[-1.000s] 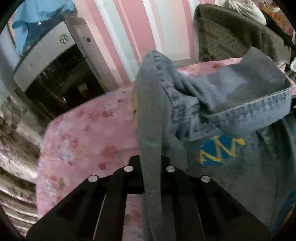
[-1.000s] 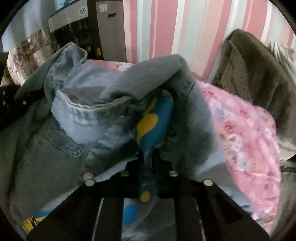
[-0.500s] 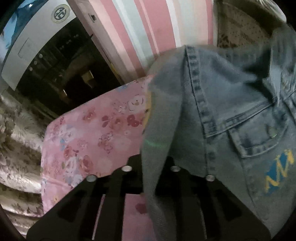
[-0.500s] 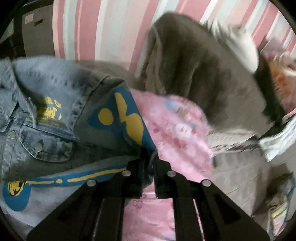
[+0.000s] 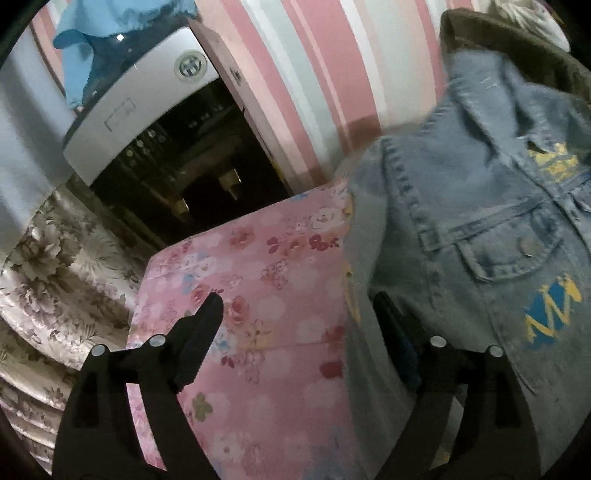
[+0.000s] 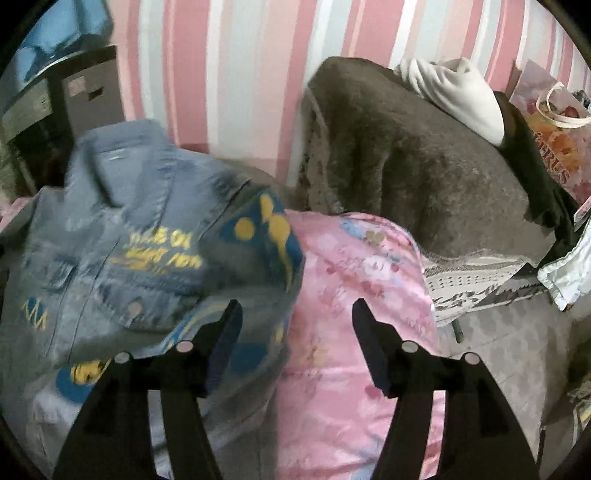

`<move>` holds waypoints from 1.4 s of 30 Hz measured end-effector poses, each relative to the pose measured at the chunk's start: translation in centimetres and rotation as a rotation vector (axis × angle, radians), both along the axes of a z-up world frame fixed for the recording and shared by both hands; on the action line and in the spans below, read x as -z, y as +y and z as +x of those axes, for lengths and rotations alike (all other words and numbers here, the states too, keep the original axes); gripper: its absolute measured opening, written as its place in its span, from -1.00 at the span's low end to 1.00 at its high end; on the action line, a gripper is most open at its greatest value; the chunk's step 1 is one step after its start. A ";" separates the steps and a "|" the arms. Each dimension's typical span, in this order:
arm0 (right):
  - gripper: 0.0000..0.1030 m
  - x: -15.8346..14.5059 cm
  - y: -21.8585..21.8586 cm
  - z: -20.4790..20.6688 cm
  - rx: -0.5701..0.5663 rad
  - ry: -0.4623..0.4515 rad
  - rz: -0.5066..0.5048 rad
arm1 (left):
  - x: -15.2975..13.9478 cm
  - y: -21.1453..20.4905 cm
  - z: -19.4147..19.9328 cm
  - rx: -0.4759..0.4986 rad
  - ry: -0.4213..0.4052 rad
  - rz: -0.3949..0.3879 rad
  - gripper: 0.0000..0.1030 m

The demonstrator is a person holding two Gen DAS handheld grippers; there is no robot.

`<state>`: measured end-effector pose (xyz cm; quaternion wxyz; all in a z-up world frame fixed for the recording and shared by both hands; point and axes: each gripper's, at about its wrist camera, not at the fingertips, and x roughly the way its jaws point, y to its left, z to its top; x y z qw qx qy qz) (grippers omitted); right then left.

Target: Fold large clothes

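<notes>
A blue denim jacket (image 5: 480,236) with yellow and blue prints lies spread on a pink flowered bedcover (image 5: 266,295), collar toward the striped wall. My left gripper (image 5: 299,314) hangs over the jacket's left edge; its jaws are opening, and the fabric lies under them without being pinched. In the right wrist view the jacket (image 6: 129,251) fills the left side. My right gripper (image 6: 295,325) is over the jacket's right edge and the bedcover (image 6: 362,295). Its jaws are opening too and no cloth is pinched between them.
A grey appliance (image 5: 140,122) with a blue cloth (image 5: 107,33) on top stands by the striped wall, left of the bed. A brown blanket (image 6: 424,166) with a white garment (image 6: 458,92) on it is heaped on the right. A flowered bag (image 6: 557,144) stands at the far right.
Both grippers held the jacket's edges lifted and bunched; they spread it out, lowered it onto the bedcover and let go. Both sets of jaws now stand apart.
</notes>
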<state>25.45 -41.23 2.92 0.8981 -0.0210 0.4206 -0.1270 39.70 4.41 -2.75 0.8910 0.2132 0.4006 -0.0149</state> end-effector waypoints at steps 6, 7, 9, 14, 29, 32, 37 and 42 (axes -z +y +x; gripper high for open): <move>0.21 1.2 0.2 -1.9 -0.006 0.009 0.006 | -1.6 -3.0 -4.7 0.079 0.006 -0.122 0.62; 0.21 1.4 0.2 -2.1 -0.003 0.010 0.019 | -1.7 -3.7 -5.5 0.096 0.014 -0.149 0.62; 0.21 1.8 0.0 -2.0 -0.004 0.007 0.040 | -1.7 -5.5 -7.2 0.142 0.032 -0.201 0.62; 0.19 2.2 0.2 -1.9 -0.021 -0.031 0.057 | -1.1 -10.1 -10.6 0.234 0.086 -0.258 0.62; 0.14 1.2 1.5 3.1 -0.080 -0.036 0.043 | 2.9 -20.5 -14.1 0.461 0.294 -0.217 -0.41; -0.18 1.8 0.9 5.3 -0.055 0.011 0.054 | 3.0 -21.5 -14.9 0.487 0.278 -0.168 -0.57; -0.88 3.0 -0.6 7.1 -0.020 0.068 0.126 | 2.8 -21.8 -15.3 0.515 0.257 -0.128 -0.81; -0.94 1.7 -1.7 6.5 0.009 -0.024 0.193 | 0.0 -20.1 -12.6 0.466 0.163 -0.137 -0.83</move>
